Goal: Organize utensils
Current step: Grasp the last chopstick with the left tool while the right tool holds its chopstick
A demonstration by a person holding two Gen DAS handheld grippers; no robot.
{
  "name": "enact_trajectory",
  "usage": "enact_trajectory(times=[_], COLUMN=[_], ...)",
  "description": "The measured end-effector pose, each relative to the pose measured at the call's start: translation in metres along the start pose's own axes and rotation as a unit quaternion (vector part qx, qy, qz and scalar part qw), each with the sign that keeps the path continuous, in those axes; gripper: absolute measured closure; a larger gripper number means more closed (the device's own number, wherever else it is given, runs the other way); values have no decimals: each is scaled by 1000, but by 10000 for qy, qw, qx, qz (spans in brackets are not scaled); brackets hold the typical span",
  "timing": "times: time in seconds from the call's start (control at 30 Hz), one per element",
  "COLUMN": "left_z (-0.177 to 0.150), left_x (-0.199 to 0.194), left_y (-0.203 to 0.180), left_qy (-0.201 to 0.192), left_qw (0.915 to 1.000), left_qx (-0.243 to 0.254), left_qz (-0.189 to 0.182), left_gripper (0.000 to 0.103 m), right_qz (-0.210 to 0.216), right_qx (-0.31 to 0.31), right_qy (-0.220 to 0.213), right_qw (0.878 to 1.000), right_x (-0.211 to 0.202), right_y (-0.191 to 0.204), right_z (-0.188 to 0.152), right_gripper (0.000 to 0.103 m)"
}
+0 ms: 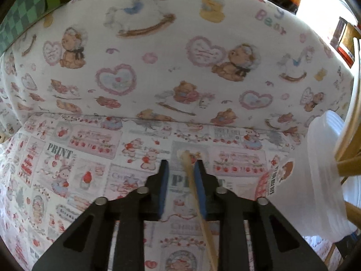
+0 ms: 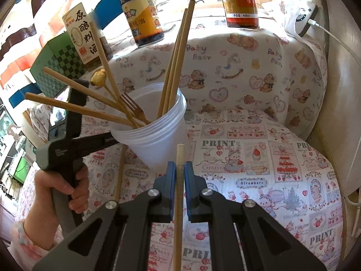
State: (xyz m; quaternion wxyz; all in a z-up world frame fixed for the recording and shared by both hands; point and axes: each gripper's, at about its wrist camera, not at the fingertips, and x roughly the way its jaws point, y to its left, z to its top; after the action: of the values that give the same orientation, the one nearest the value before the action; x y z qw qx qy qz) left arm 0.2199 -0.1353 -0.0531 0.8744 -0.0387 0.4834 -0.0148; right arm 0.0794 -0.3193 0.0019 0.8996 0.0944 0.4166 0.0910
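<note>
Bamboo sticks mid-transfer, both hands loaded

Right gripper [image 2: 179,180] is clamped on a slim bamboo chopstick [image 2: 179,158], tip aimed at 12 o'clock toward the translucent white plastic cup [image 2: 158,140], which stands on the printed cloth [image 2: 270,158] and already holds chopsticks and a wooden fork [image 2: 133,107]. Left gripper [image 1: 181,169], jaws narrow: a pale wooden spoon-like stick [image 1: 190,171] sits against the right pad, left pad apparently clear; grip not confirmed. Next, I'd judge: raise the chopstick above the cup rim, then release
</note>
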Motion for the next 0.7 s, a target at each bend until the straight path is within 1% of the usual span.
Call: enact_trajectory(times=[0.07,0.13,0.17,0.27,0.37,0.43,0.47,0.5,0.53,0.6,0.63,0.7], left_z=[0,0,0,0,2,1,1,1,-3,-5,-7,-5], left_x=[-3,-4,-5,-7,-5,-5,-5,-5,-14,-23,-27,-30], left_y=[6,17,21,38,49,56,55,52,56,49,44,45], left_qy=[18,33,41,108,205,252,245,198,80,-120,-156,-119], left_qw=[10000,10000,9999,9993,9968,9955,9958,9970,9984,9997,9997,9998], left_qx=[-21,-62,-86,-298,-614,-735,-712,-620,-487,-180,-119,-146], left_qz=[14,-2,-36,-208,-458,-541,-520,-427,-277,84,155,17], left_gripper=[87,93,94,94,95,95,95,102,103,103,103,103], right_qz=[-9,-2,-2,1,-14,-32,-37,-34,-27,-21,-11,-5], right_qx=[19,25,21,-3,-13,4,10,20,28,19,1,-21], right_qy=[18,27,25,16,28,45,49,54,57,56,61,69], right_qw=[10000,10000,10000,10000,10000,10000,10000,10000,10000,10000,10000,10000], right_x=[1,1,1,0,1,2,2,2,2,2,2,2], right_y=[-1,-1,-1,0,1,0,0,-1,-1,-1,0,1], right_z=[0,1,1,1,1,1,1,1,1,2,2,2], right_gripper=[96,96,96,96,96,96,96,96,96,96,96,96])
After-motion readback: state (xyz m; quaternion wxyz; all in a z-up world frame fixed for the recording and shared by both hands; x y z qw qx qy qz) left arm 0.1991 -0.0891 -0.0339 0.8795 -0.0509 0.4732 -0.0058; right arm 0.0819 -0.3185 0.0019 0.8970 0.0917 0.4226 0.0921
